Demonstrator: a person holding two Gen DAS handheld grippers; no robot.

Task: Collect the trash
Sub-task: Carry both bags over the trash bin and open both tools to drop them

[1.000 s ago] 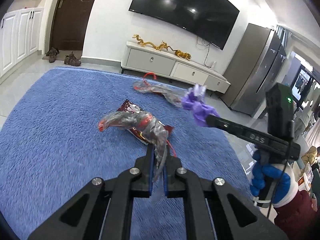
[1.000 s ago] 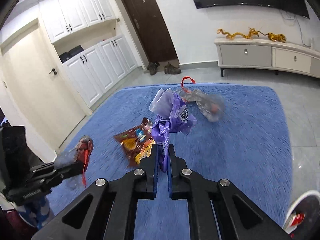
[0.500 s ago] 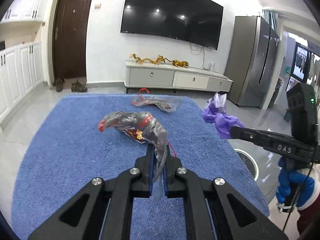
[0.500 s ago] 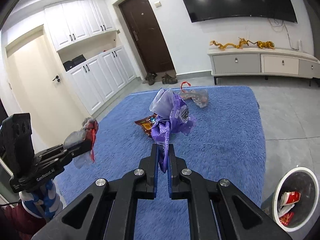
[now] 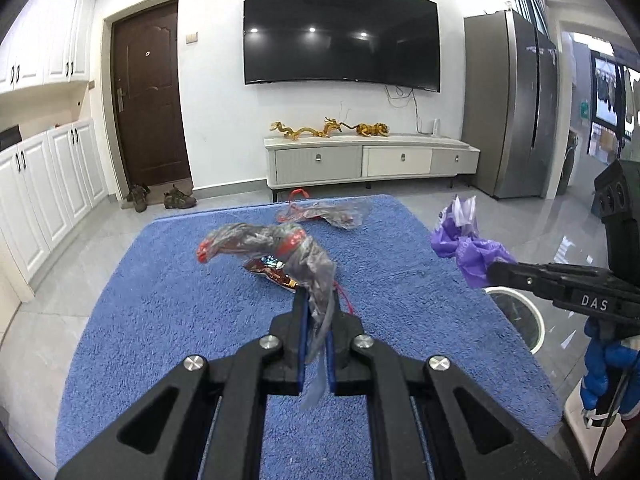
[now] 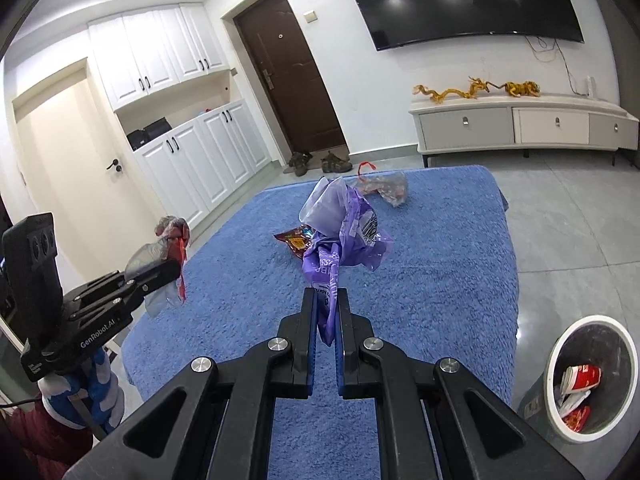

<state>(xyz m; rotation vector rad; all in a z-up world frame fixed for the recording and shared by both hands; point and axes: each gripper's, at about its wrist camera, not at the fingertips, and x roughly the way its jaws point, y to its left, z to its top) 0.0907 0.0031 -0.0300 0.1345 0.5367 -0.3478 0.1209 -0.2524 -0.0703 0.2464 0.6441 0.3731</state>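
Left wrist view, rug: blue shag, spread over grey floor tiles; carries all loose trash.
Television: dark, wall-mounted above a low white cabinet.
Trash bin: white rim, standing on the tiles just beside the rug's right edge in the right wrist view; red-and-white wrappers lie inside.
Left gripper: jaws clenched on a grey plastic bag with red print; the bag is lifted clear of the rug, and a strip hangs down between the pads.
Right gripper: jaws clenched on a crumpled purple wrapper, held above the rug; a barcode label shows on its side.
Clear bag: red handle, lying on the far part of the rug, well apart from both grippers.
Foil snack wrapper: red and brown, flat on the rug centre, partly hidden behind the grey plastic bag in the left wrist view.
Gloved hand: blue and white, grips the right gripper's handle.
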